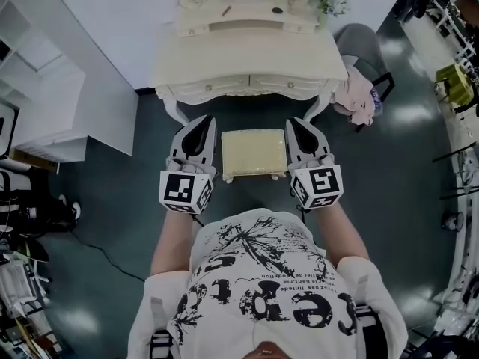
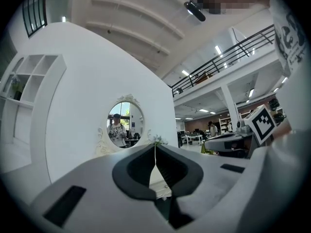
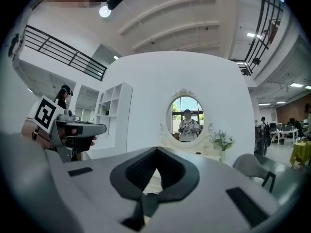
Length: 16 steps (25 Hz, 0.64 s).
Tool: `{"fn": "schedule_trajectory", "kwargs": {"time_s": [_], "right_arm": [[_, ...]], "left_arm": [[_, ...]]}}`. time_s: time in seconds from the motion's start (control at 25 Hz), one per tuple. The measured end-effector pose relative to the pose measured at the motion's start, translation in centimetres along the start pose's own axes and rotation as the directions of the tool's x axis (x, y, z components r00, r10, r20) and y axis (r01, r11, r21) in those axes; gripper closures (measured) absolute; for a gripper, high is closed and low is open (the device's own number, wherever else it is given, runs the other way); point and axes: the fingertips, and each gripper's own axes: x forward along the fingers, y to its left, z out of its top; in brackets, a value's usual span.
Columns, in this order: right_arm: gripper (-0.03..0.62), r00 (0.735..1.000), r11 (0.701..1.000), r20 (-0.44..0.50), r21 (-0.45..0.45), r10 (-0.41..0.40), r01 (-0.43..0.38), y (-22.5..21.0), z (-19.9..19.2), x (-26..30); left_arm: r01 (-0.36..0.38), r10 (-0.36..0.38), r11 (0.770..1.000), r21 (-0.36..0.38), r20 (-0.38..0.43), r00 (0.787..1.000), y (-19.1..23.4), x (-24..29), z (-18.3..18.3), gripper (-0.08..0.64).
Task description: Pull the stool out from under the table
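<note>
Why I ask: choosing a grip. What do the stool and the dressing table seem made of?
The stool looks padded on top: cream fabric or leatherette, matte and finely textured. The dressing table seems cream-painted wood with a satin finish, judging by its carved, scrolled edges and moulded drawer fronts.

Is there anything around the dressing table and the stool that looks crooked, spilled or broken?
Nothing looks broken or spilled. The stool stands square to the table. The only untidy thing is a pink cloth hanging loosely over the grey chair beside the table.
</note>
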Motion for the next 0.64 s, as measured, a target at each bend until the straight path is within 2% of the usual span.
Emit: {"fn": "schedule_trajectory", "kwargs": {"time_s": [0.28,0.64], "right_arm": [[0.575,1.000,1.000,-0.012,-0.001,-0.017,0.017,0.3,-0.2,0.5],[0.575,1.000,1.000,-0.004,0.009,-0.017,0.017,1.1,-0.3,0.4]], "left_arm": [[0.035,-0.035,0.998,-0.046,-0.007,0.999,-0.2,-0.3,-0.5,0.539],[0.028,-0.029,0.999,-0.041,-0.029,0.999,0.8,-0.5,-1.0,0.538]]}}
